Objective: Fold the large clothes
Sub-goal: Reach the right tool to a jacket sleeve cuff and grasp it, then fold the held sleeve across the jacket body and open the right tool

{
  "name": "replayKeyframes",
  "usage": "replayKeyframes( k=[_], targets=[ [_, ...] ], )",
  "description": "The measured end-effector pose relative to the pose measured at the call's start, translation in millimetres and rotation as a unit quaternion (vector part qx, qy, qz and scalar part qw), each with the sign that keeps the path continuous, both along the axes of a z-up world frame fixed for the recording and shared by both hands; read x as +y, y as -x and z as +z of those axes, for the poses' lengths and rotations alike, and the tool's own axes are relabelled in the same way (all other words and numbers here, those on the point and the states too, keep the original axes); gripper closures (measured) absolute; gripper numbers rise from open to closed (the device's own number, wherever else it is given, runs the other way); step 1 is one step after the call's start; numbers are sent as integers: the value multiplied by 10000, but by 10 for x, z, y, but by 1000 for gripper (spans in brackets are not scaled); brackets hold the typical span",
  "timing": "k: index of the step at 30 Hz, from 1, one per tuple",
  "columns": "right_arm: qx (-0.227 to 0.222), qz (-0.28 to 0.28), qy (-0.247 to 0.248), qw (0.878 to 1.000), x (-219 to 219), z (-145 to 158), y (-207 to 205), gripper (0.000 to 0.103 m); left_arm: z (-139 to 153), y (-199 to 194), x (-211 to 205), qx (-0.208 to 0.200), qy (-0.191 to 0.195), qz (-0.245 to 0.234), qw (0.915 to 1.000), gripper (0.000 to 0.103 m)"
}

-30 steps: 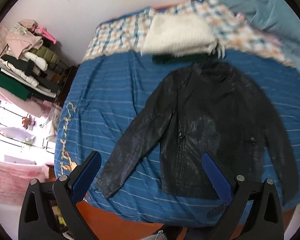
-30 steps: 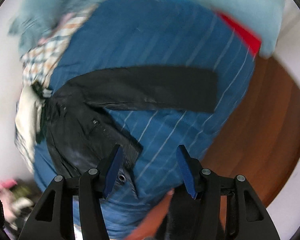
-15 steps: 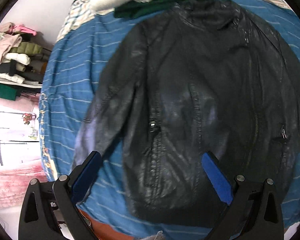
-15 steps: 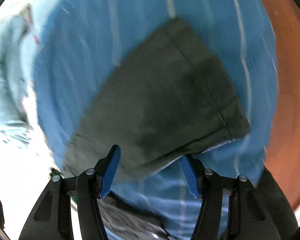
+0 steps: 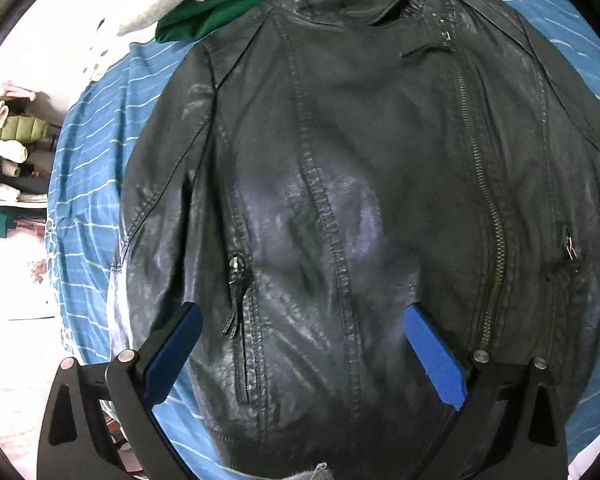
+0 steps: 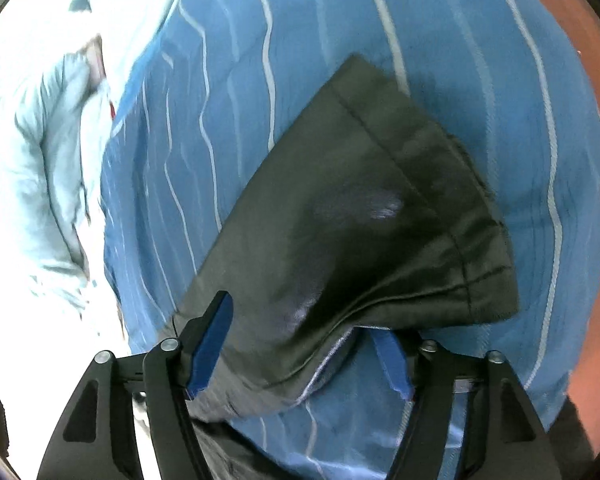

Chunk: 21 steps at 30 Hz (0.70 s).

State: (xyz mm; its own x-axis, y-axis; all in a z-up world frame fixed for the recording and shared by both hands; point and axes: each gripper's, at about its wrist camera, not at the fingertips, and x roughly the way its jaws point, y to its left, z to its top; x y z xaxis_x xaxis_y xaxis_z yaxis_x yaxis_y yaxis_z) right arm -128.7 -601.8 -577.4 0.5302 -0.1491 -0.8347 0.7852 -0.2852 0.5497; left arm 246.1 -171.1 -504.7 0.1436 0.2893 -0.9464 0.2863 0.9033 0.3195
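Black leather jacket (image 5: 360, 200) lies flat, front up, on the blue striped bed (image 5: 88, 168). Left claw (image 5: 300, 354) hangs over its lower front, fingers apart. Right claw (image 6: 300, 344) is spread around the jacket's sleeve (image 6: 360, 216), not clamped.

the left gripper (image 5: 300, 356) has closed in low over the jacket (image 5: 360, 200), now filling its view; the right gripper (image 6: 300, 344) has reached the sleeve (image 6: 360, 220), jaws straddling it

Left gripper (image 5: 300, 356), right gripper (image 6: 304, 344): black frames, blue pads, silver screws
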Motion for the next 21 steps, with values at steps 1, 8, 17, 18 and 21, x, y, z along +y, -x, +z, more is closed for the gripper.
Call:
replayKeyframes(
  k=[1, 8, 17, 18, 21],
  targets=[
    [276, 13, 63, 9996, 11, 23, -17, 71, -9, -3, -10, -16, 7, -4, 10000, 0],
    [600, 347, 772, 9946, 42, 658, -130, 99, 76, -24, 22, -172, 125, 43, 9998, 0],
    [329, 1868, 2129, 9585, 231, 2088, -1416, 99, 228, -87, 542, -317, 281, 633, 9971, 0],
    [261, 2055, 2225, 9527, 286, 2211, -1610, 99, 251, -94, 609, -344, 285, 711, 9965, 0],
    [77, 2646, 2491, 9316, 537, 2492, -2276, 99, 315, -116, 926, -482, 264, 1023, 9932, 0]
  ],
)
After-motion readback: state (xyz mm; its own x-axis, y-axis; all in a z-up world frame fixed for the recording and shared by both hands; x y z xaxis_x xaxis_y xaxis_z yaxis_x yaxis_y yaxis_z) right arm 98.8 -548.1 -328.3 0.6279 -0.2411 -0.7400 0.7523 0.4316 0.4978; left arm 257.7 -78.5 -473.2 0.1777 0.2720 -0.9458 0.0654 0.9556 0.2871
